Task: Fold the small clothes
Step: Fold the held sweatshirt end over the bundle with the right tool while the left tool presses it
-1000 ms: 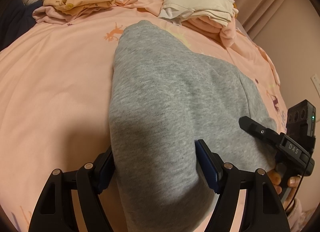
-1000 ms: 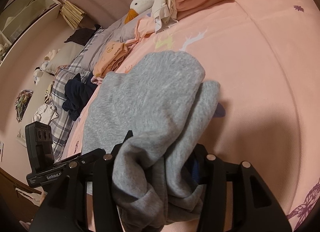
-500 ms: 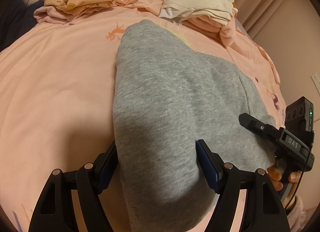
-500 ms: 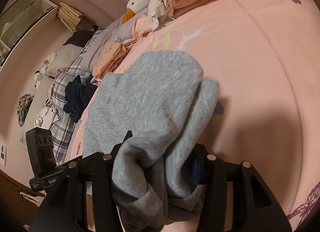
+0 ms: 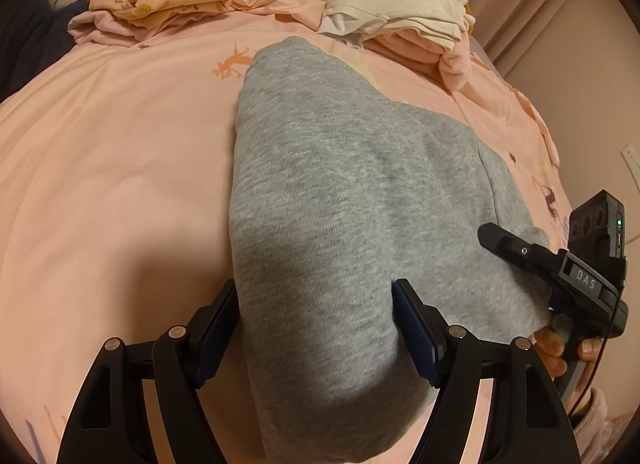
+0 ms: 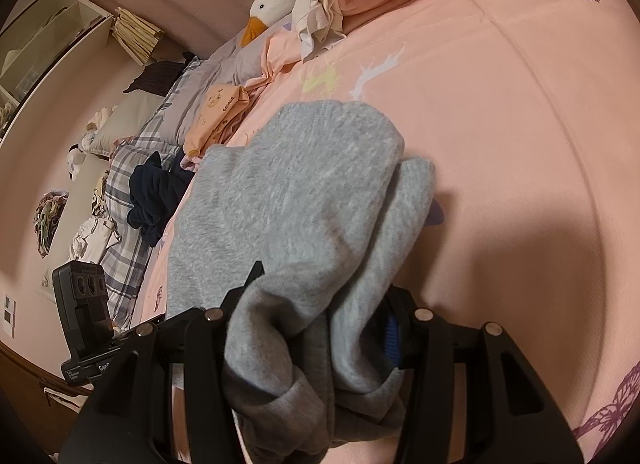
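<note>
Nothing has moved: my left gripper (image 5: 316,328) and right gripper (image 6: 316,328) stay clenched on bunched grey sweatshirt (image 5: 340,184) between their jaws.

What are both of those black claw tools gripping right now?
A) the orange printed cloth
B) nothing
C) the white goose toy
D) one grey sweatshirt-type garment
D: the left gripper and the right gripper each pinch bunched fabric of the same grey garment.

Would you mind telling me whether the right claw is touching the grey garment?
Touching. In the right wrist view the right claw has bunched folds of the grey garment pressed between its fingers, with no gap showing.
</note>
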`<state>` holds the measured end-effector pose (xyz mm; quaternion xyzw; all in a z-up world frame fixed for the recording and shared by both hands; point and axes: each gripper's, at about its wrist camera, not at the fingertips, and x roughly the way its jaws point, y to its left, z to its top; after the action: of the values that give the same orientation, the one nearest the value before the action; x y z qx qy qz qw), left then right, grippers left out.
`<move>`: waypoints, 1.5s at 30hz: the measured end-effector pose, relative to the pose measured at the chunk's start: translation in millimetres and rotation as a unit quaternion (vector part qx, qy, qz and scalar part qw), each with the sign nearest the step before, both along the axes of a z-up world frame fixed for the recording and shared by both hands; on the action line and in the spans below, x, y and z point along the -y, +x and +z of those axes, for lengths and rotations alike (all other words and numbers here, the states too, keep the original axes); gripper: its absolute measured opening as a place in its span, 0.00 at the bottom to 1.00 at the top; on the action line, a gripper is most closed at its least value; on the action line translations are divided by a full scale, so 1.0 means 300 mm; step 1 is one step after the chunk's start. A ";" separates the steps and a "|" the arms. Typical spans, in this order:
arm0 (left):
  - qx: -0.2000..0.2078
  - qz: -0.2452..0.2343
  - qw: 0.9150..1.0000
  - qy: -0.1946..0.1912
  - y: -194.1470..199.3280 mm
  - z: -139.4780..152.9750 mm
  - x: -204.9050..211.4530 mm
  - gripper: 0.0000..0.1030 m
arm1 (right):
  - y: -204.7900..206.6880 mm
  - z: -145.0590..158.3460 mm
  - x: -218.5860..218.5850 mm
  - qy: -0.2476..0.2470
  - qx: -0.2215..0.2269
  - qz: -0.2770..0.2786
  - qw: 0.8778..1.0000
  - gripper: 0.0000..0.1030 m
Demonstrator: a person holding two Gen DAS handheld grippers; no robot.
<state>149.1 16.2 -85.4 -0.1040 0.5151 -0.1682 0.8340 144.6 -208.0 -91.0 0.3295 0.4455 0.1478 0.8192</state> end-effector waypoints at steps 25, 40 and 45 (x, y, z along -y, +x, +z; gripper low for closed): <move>-0.002 -0.004 1.000 0.004 -0.028 0.001 -0.011 0.73 | -0.009 0.000 0.008 0.001 -0.008 -0.005 1.000 0.52; -0.001 -0.009 1.000 0.007 -0.032 0.006 -0.020 0.73 | -0.010 -0.003 0.011 -0.001 -0.009 -0.005 1.000 0.53; -0.001 -0.009 1.000 0.008 -0.036 0.006 -0.021 0.73 | -0.015 -0.004 0.013 0.000 -0.011 -0.008 1.000 0.53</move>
<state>138.3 22.4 -83.6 -0.0928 0.5186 -0.1716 0.8325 140.1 -211.9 -92.2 0.3344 0.4516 0.1380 0.8156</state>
